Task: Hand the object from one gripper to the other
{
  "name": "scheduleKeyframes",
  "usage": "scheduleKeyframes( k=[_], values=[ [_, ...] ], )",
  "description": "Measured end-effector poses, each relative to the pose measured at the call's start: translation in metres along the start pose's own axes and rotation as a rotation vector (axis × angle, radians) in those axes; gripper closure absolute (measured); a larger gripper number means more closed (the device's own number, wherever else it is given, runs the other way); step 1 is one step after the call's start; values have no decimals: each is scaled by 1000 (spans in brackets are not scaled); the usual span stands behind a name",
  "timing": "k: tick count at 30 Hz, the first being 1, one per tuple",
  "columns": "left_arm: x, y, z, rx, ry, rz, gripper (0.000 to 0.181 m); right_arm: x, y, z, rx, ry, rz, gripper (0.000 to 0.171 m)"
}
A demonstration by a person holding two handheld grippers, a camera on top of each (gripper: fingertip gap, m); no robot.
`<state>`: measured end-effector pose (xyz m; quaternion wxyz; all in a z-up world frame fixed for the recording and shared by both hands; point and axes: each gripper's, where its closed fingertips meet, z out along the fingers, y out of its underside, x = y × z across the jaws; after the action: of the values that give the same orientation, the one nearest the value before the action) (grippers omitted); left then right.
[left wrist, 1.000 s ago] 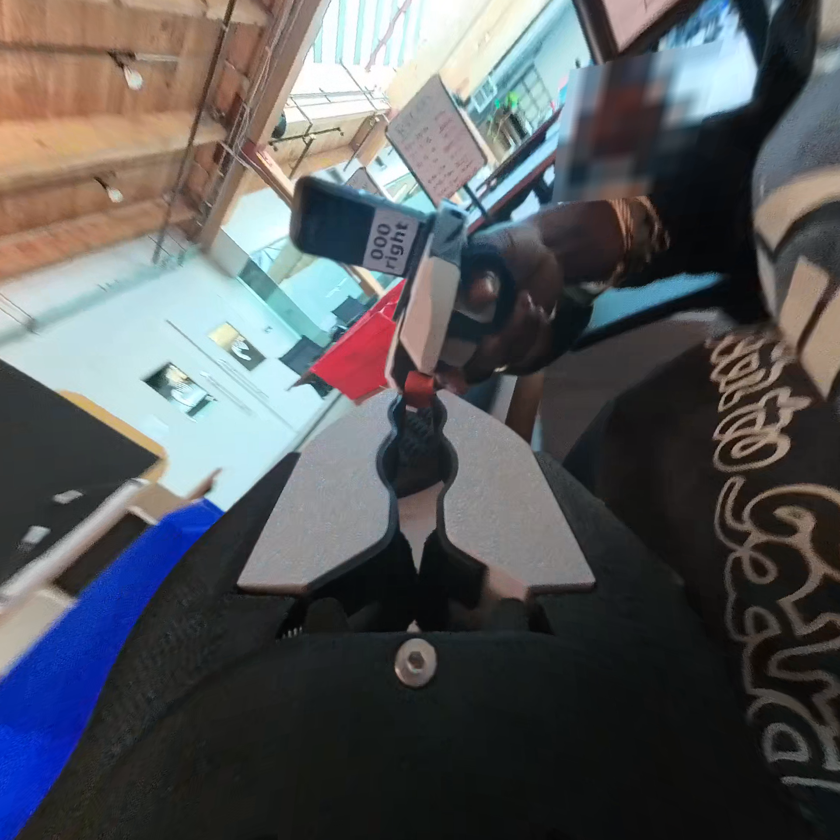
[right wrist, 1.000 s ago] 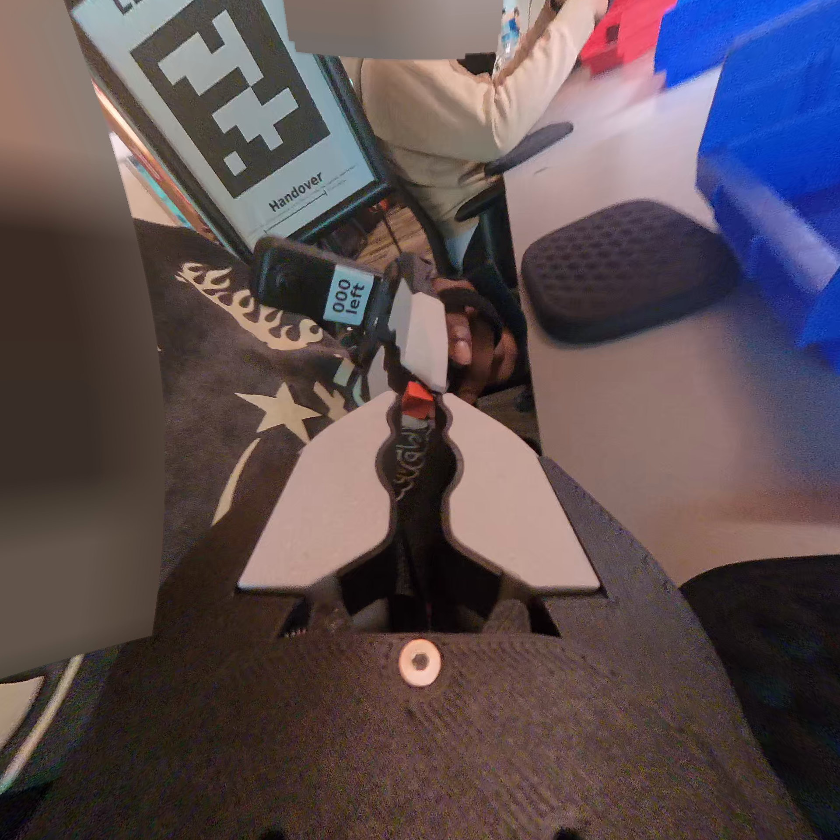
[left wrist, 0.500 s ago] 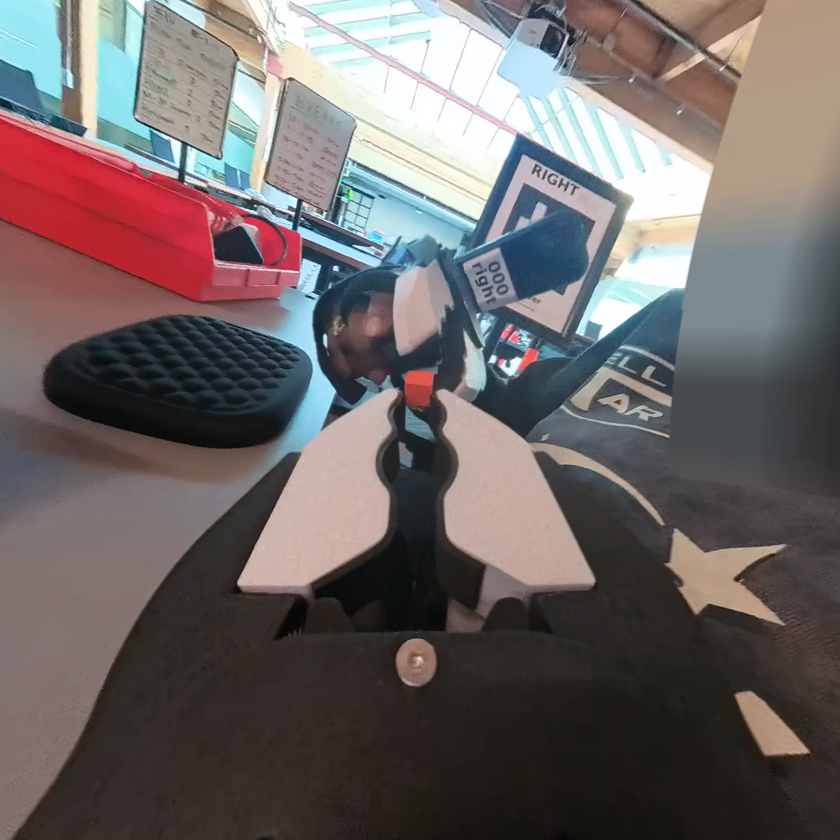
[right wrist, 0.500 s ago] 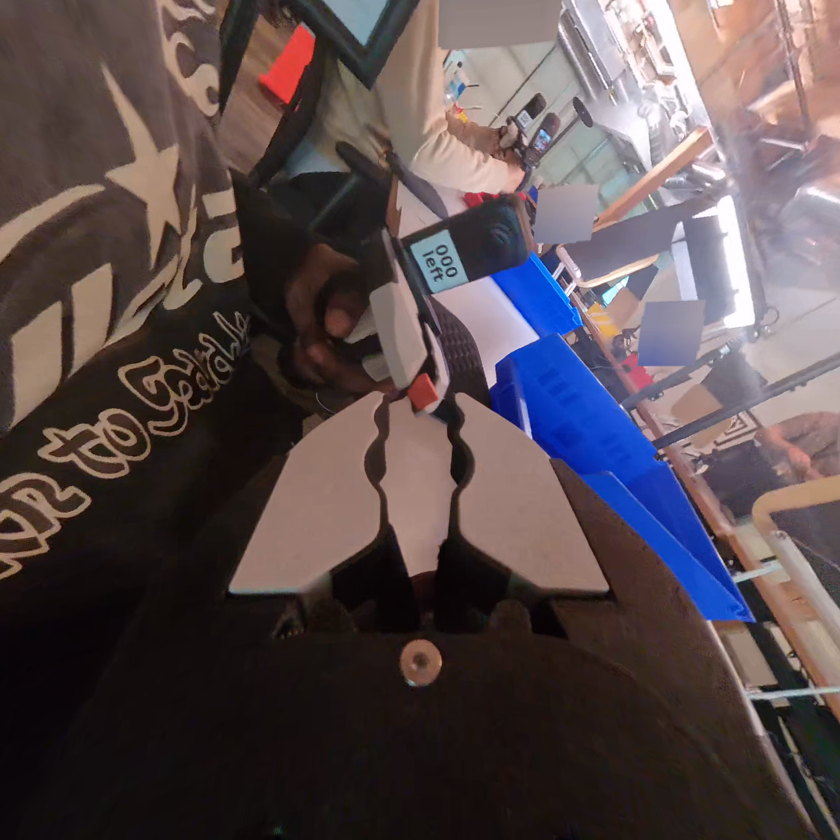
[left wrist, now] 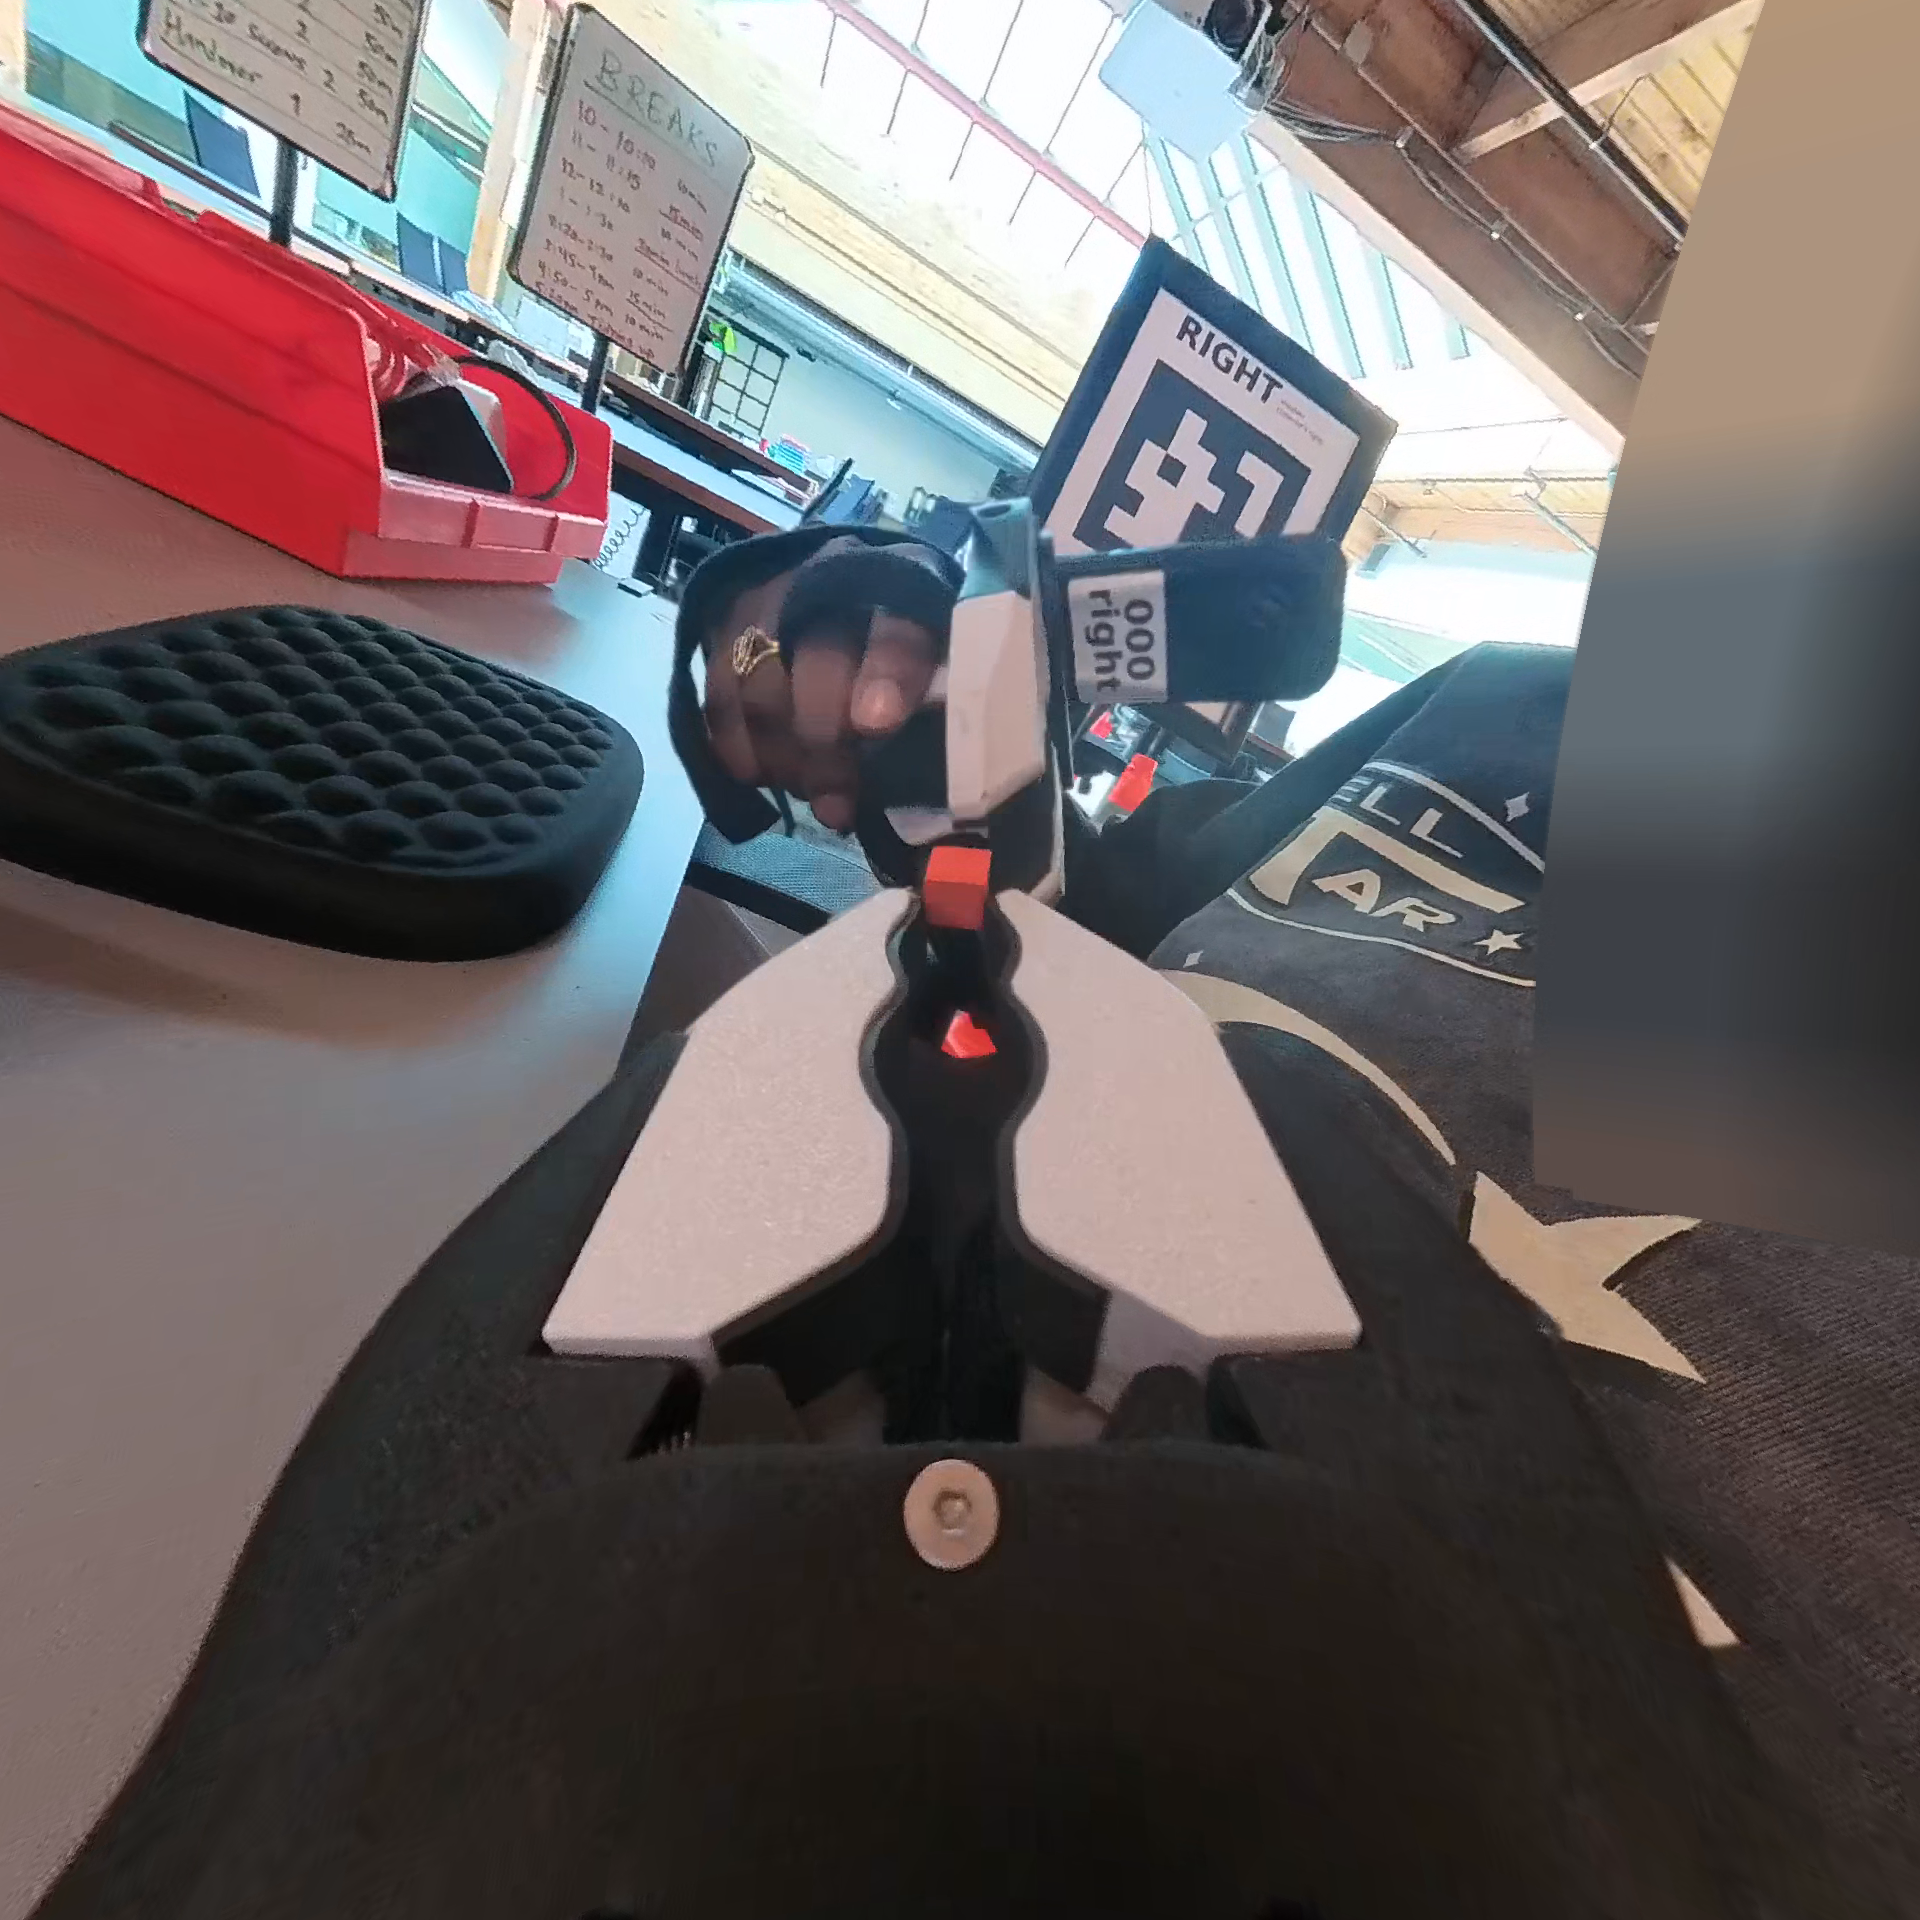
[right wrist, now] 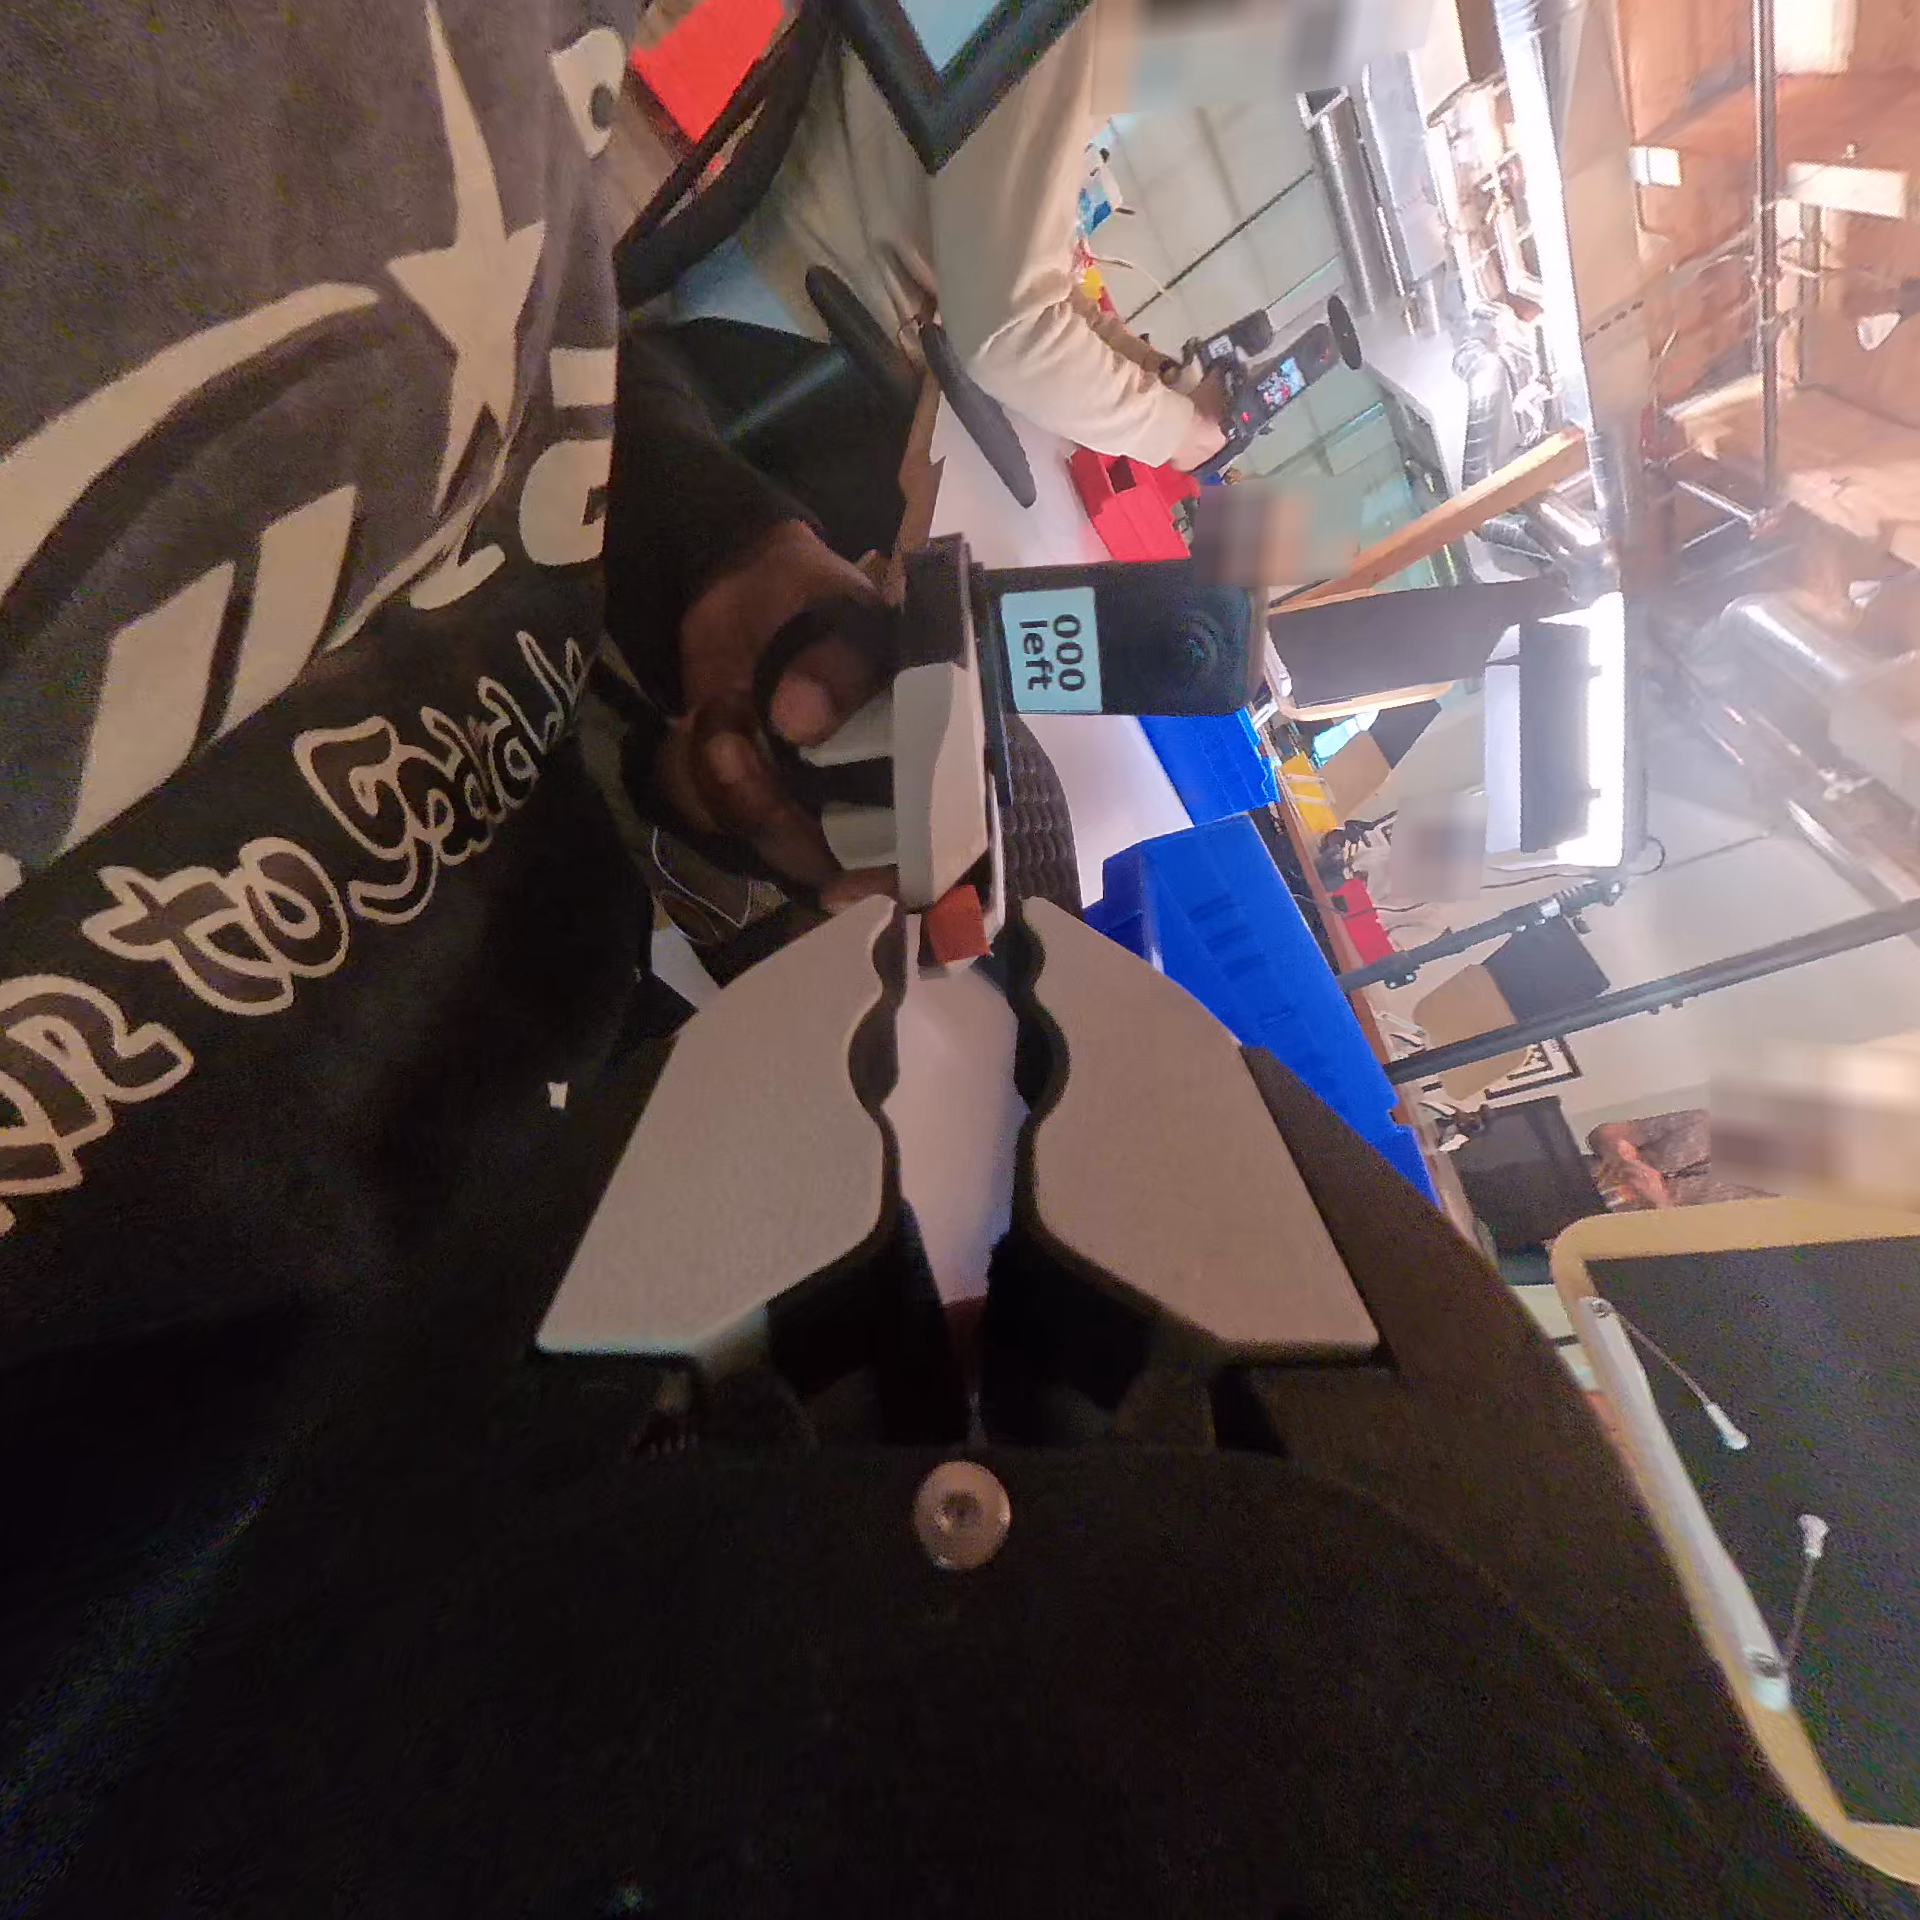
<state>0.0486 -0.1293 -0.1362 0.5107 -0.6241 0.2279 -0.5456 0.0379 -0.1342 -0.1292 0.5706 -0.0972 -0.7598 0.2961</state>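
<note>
The small orange cube (left wrist: 956, 896) is in the air at the centre of both wrist views, not on the table (left wrist: 156, 1091). It sits at the very tips of the left gripper (left wrist: 956, 914), whose jaws look closed on it. I judge this from the narrow gap, because the contact itself is hard to see. The right gripper (right wrist: 956, 920) comes from 12 o'clock in the left wrist view, turned crosswise to the left one. In its own view its jaws stand apart, one on each side of the cube, and a thin strip of background shows on both sides.

To do the handover well, I think the right jaws should close on the two free faces of the cube, squarely and not on an edge. The left jaws should open only after this grip is firm. The cube is small and only its tip part is free, so both grippers should hold quiet during the exchange — a twist could push it out.

A red bin (left wrist: 208, 343) stands on the table at 10 o'clock in the left wrist view. In it lies a dark object with a grey face and a black loop of cable. Below it, at 9 o'clock, is a black dimpled pad (left wrist: 291, 748). Blue bins (right wrist: 1226, 935) stand at 3 o'clock in the right wrist view — I cannot see what is inside them.
</note>
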Motion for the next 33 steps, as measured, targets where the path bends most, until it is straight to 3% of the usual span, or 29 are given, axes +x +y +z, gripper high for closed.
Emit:
scheduleKeyframes(
  k=[8,13,18,21,25,28,33],
  values=[
    [1,7,1,-48,21,-38,171,-7,4,2,-54,-38,-69,161],
    [7,-8,0,48,24,82,168,6,-2,-1,-2,-4,64,161],
    [-2,-37,-14,188,-253,575,151,29,3,-4,52,4,520,161],
    [-4,-39,-16,146,-411,920,147,31,8,-3,78,-92,902,160],
    [-4,-30,-8,46,-486,1207,145,20,4,-2,160,-321,1374,161],
    [-9,-20,-2,-57,-540,1374,146,14,5,0,211,-416,1536,161],
    [-11,-14,1,-104,-543,1432,159,7,6,2,192,-458,1561,161]
  ],
)
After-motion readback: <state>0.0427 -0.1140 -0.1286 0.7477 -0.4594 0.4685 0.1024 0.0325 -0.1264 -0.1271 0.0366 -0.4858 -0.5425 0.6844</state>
